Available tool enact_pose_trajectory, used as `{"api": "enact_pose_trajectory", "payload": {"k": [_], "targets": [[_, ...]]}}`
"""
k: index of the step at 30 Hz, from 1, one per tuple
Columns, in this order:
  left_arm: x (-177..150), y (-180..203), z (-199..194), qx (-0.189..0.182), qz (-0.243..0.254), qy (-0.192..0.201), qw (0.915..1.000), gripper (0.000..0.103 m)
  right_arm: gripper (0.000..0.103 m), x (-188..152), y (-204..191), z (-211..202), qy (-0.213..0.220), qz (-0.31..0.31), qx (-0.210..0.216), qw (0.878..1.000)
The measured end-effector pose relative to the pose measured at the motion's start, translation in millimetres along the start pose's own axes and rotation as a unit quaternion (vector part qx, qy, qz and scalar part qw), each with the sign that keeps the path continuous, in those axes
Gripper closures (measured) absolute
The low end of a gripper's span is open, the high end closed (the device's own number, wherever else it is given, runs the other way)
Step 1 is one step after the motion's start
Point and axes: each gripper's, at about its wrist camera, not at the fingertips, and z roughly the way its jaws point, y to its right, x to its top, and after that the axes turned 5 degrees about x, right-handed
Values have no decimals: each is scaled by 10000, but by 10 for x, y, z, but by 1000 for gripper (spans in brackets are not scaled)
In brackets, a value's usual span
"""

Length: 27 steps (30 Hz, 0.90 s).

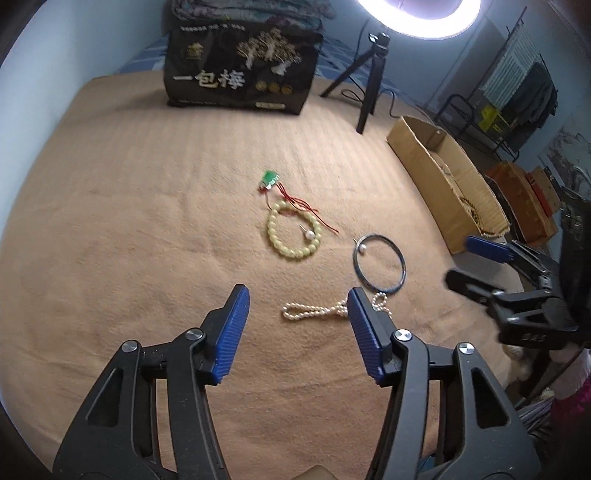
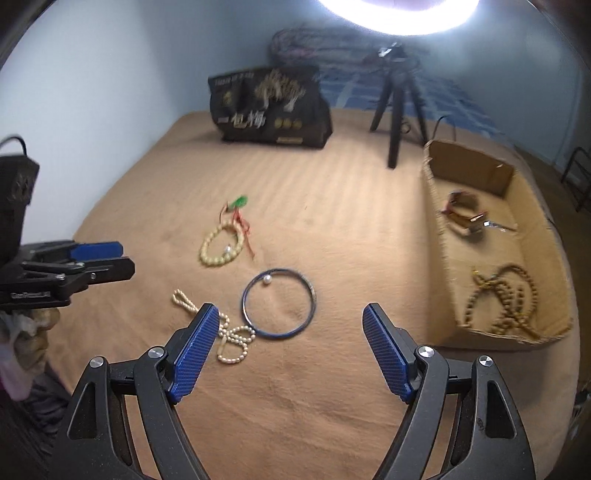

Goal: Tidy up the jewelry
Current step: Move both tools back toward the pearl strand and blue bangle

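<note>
In the left wrist view, the right blue pad of the left tongs (image 1: 298,297) covers one end of the pearl strand (image 1: 314,311), so its loop there cannot be followed. The near wall of the cardboard box (image 1: 439,177) hides most of what lies inside; only a bit of the brown bead necklace (image 1: 476,214) shows over its edge. The ring light (image 1: 417,18) is cut off by the top edge. In the right wrist view, the left pad of the right tongs (image 2: 291,314) hides part of the strand, and the small items at the far end of the box (image 2: 469,221) are too blurred to name. The lettering on the black bag (image 2: 273,107) is smeared there.
</note>
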Motion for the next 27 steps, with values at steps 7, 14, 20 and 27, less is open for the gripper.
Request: {"api": "enact_pose_trajectory", "payload": {"k": [7, 14, 20, 27], "targets": [[-26, -1, 199, -97, -39, -302, 9995, 48, 23, -18, 46, 283, -340, 105, 25, 9994], [61, -55, 301, -59, -164, -338, 9993, 50, 23, 20, 15, 416, -367, 42, -64, 9993], [-29, -67, 454, -40, -123, -579, 9982, 53, 23, 23, -77, 565, -517, -189, -55, 9985], [-33, -42, 499, -104, -90, -575, 9983, 58, 23, 76, -65, 733, -633, -155, -46, 9979]]}}
